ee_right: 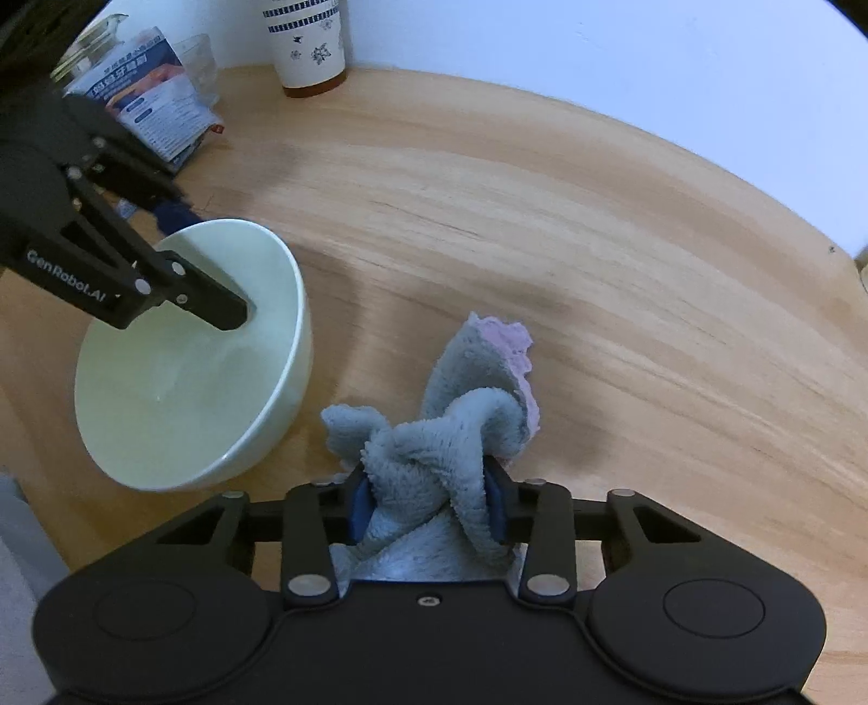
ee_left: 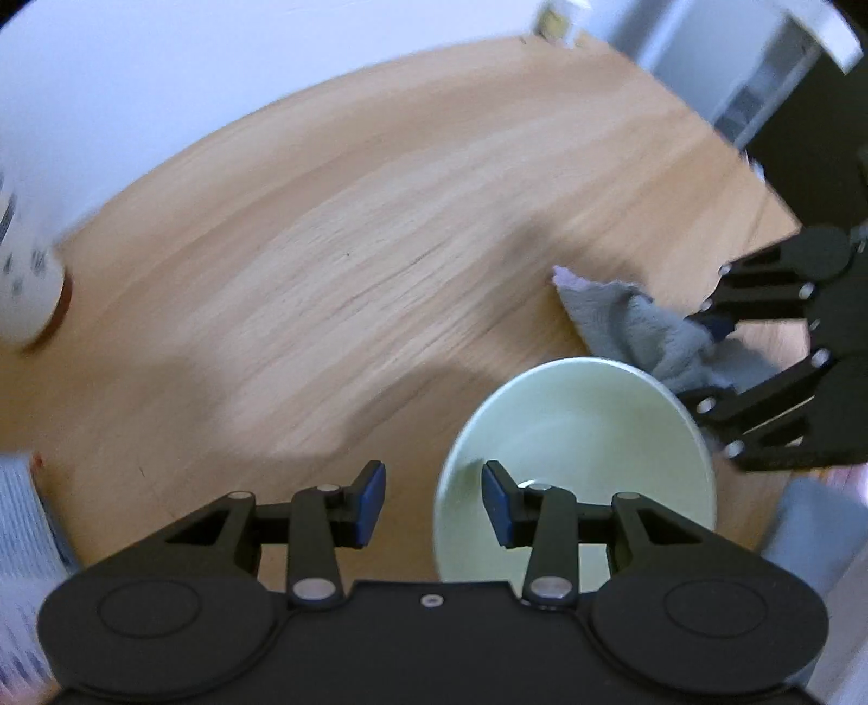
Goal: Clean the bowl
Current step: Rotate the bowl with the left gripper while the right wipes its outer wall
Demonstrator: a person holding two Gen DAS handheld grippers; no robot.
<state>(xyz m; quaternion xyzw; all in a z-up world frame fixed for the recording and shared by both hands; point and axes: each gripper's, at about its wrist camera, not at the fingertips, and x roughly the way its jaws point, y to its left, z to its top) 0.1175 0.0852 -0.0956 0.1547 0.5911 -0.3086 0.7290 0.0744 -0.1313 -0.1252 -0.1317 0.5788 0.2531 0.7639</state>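
A pale green bowl (ee_left: 591,434) stands on the wooden table; in the right wrist view the bowl (ee_right: 179,390) is at the left. My left gripper (ee_left: 434,501) is open and straddles the bowl's near rim, one finger inside the bowl and one outside. It appears in the right wrist view (ee_right: 206,260) reaching over the bowl's far rim. My right gripper (ee_right: 428,510) is shut on a grey cloth (ee_right: 434,450) with a pink edge, held just right of the bowl. The cloth (ee_left: 634,325) and right gripper (ee_left: 710,352) show beyond the bowl in the left wrist view.
A white patterned paper cup (ee_right: 309,43), a printed packet (ee_right: 152,114) and a glass (ee_right: 198,65) stand at the table's far left corner. The cup (ee_left: 27,282) is at the left in the left wrist view. The table edge (ee_left: 759,179) runs at the right.
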